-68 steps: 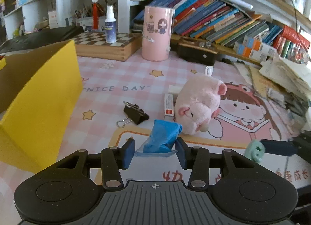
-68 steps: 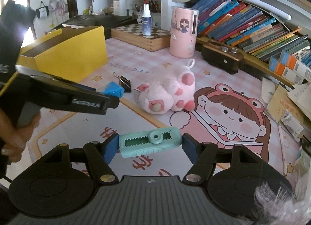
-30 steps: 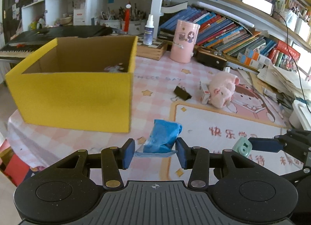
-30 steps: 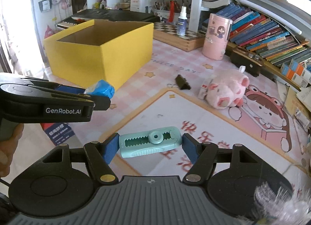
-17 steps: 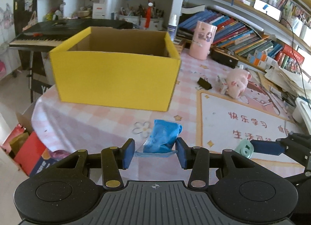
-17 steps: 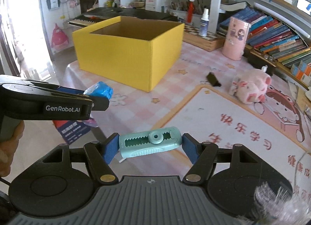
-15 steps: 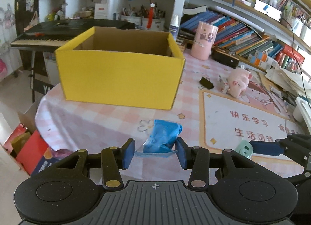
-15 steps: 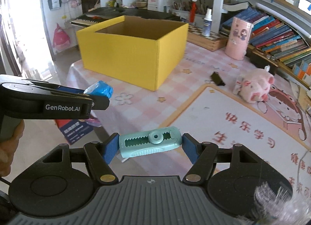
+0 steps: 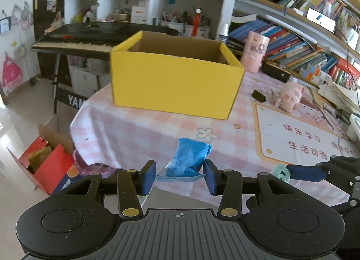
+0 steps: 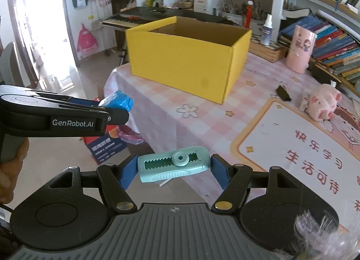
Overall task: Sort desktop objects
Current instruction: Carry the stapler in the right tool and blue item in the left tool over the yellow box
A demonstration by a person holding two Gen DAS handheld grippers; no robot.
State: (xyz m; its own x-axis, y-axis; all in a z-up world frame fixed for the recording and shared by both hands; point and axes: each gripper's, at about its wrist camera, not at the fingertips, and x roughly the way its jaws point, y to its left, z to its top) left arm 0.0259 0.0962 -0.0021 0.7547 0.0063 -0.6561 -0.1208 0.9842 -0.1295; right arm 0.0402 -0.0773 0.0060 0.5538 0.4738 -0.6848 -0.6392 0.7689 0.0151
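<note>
- Left gripper (image 9: pixel 180 178) clenched on a blue packet (image 9: pixel 188 158) — clear plastic edge pinched between the blue pads, packet raised off the table (image 9: pixel 139 129), over its near edge.
- Right gripper (image 10: pixel 172 171) clenched on a mint-green toothed clip (image 10: pixel 174 166), held lengthwise across the pads, above the near edge of the table.
- Seen from the right wrist: left gripper at 9 o'clock, blue packet poking out past its tip; part of a hand (image 10: pixel 9 170) behind it, at the left edge.
- Seen from the left wrist: right gripper's blue pad and the mint clip's end at 4 o'clock, low right.
- Yellow cardboard box (image 9: pixel 175 84) at 12 o'clock on the pink checked tablecloth, open at the top; contents hidden from both views.
- At 2 o'clock, right of the box: black binder clip (image 9: pixel 258 96), then a pink plush pig (image 9: pixel 291 97), both on the table, near each other, well apart from both grippers.
- Pink cylindrical container (image 9: pixel 255 54) behind the box's right corner, in front of a leaning row of books (image 9: pixel 299 53).
- Large cartoon mat with red characters (image 9: pixel 301 140) at 3 o'clock.
- Keyboard piano (image 9: pixel 90 37) at 10 o'clock, beyond the table; red boxes (image 9: pixel 49 170) on the floor at 8 o'clock.
</note>
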